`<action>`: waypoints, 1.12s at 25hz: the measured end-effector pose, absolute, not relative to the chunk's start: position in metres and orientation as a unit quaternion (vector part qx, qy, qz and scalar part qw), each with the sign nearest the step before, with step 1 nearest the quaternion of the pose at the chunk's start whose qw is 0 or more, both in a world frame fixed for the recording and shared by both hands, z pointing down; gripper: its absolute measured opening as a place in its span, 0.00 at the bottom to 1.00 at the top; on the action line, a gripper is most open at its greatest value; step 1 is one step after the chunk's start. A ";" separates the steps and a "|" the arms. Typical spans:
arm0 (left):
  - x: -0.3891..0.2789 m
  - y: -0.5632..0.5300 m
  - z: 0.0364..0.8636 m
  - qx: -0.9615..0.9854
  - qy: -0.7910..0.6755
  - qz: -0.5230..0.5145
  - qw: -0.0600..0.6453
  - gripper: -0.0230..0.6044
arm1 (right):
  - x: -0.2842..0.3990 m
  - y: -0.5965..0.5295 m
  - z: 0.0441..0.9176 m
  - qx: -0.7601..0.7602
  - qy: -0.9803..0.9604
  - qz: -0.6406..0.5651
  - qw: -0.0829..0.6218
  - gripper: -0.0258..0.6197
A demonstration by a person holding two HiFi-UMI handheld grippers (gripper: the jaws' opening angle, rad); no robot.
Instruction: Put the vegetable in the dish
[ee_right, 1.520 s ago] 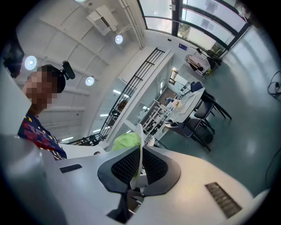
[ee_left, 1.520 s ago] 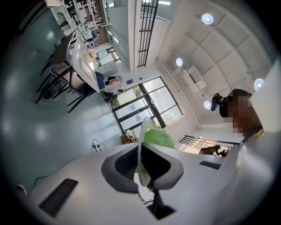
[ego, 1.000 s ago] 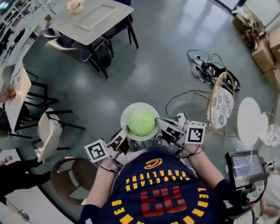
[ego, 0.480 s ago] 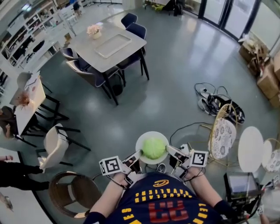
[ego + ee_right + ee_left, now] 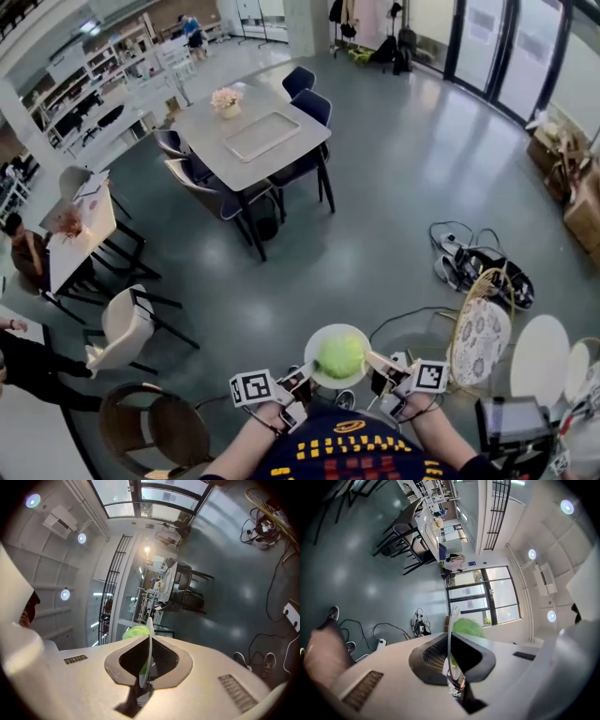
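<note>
At the bottom edge of the head view is the person's dark jersey (image 5: pixel 361 450) with yellow lettering. Just above it, the left gripper (image 5: pixel 298 376) and the right gripper (image 5: pixel 377 361) reach in from either side of a white plate (image 5: pixel 336 328). Each gripper view shows its jaws pressed together on the plate's thin rim, which runs edge-on between the pads, so the plate hangs in the air between the two tools. The green cabbage (image 5: pixel 340 356) sits in the middle of that plate, a round head rising above the rim.

Below the plate lies grey polished floor (image 5: pixel 375 206). At lower left stands a brown round-backed chair (image 5: pixel 155 427), and above it a white chair (image 5: pixel 122 323). At lower right are a wicker chair with a patterned cushion (image 5: pixel 481 333), a round white table (image 5: pixel 541 358) and a screen on a stand (image 5: pixel 511 417). A tangle of cables (image 5: pixel 473 262) lies on the floor at middle right.

Farther off, left of centre in the upper half, a grey dining table (image 5: pixel 202 131) carries a tray (image 5: pixel 261 136) and a pot of flowers (image 5: pixel 225 100), with blue chairs (image 5: pixel 305 84) around it. Glass doors (image 5: pixel 497 47) line the upper right, and a person (image 5: pixel 23 248) sits at a table on the left edge.
</note>
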State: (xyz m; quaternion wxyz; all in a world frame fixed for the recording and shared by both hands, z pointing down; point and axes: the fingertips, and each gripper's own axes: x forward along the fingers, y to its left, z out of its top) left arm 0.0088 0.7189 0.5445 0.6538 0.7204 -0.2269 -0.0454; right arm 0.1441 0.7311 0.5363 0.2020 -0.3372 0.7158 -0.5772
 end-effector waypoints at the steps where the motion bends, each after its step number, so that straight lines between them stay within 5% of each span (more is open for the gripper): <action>1: 0.009 0.718 0.547 0.715 -0.227 -0.050 0.659 0.06 | 0.145 0.728 0.539 -0.338 0.720 -0.574 0.198 0.07; 16: -0.020 0.584 0.545 0.713 -0.216 -0.065 0.664 0.05 | 0.113 0.596 0.531 -0.339 0.721 -0.572 0.197 0.07; 28: -0.095 0.477 0.533 0.729 -0.205 -0.090 0.647 0.06 | 0.052 0.492 0.526 -0.380 0.729 -0.554 0.128 0.07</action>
